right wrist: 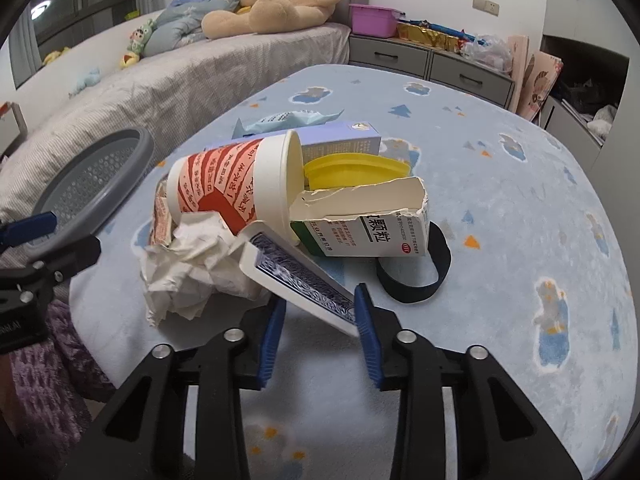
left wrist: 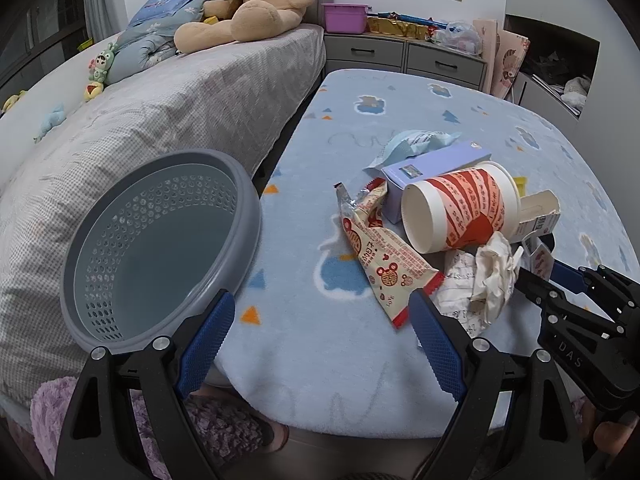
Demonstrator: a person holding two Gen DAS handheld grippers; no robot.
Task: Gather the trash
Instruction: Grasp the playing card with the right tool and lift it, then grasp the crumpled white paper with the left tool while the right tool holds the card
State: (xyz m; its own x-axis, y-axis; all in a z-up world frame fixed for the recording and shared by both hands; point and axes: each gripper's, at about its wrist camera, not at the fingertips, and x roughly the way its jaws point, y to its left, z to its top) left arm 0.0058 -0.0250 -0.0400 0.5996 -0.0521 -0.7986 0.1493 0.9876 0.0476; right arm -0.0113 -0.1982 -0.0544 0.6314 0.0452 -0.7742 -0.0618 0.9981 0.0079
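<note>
We grip the blue-backed white playing card (right wrist: 296, 276) in our right gripper (right wrist: 320, 312); next, carry it to the grey perforated basket (left wrist: 160, 248). Our left gripper (left wrist: 320, 344) gapes wide, empty.

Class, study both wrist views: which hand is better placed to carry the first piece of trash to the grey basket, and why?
Right. The right tool already has the blue-backed card between its fingers beside the trash pile. The left tool is open and empty, near the grey basket.
</note>
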